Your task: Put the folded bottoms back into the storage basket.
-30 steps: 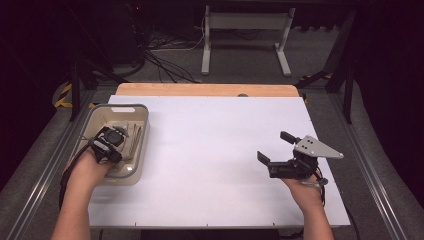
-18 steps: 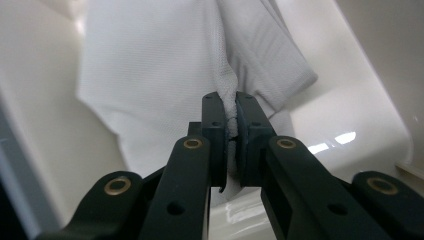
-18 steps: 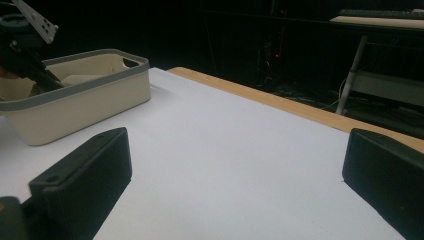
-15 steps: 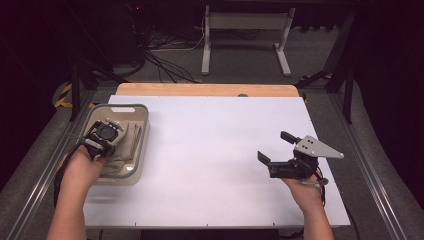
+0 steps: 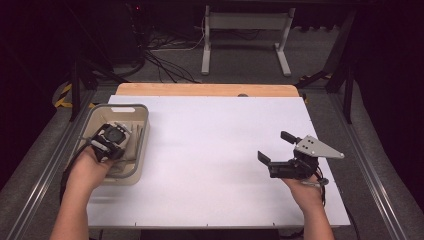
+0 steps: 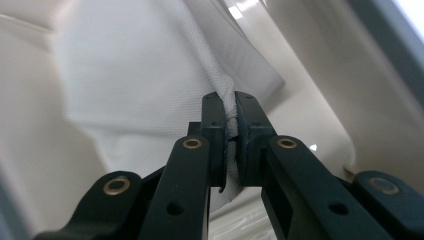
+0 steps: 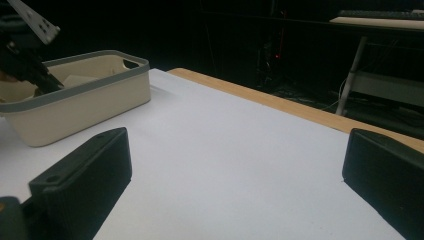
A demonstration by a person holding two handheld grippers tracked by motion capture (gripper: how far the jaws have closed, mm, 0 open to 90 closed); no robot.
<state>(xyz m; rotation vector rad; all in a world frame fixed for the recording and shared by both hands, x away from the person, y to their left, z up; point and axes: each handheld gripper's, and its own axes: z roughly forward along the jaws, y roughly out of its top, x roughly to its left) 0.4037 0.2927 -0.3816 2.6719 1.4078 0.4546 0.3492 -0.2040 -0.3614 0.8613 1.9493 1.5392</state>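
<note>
item: white mesh cloth [image 6: 150,75], soft, light, limp, lying in beige bin [image 5: 142,131]; left gripper [image 6: 228,122] pinching a raised fold; right gripper [image 5: 274,155] idling spread.

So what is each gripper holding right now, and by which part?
The left gripper pinches a raised fold of white cloth inside the bin. The right gripper is open and holds nothing.
</note>
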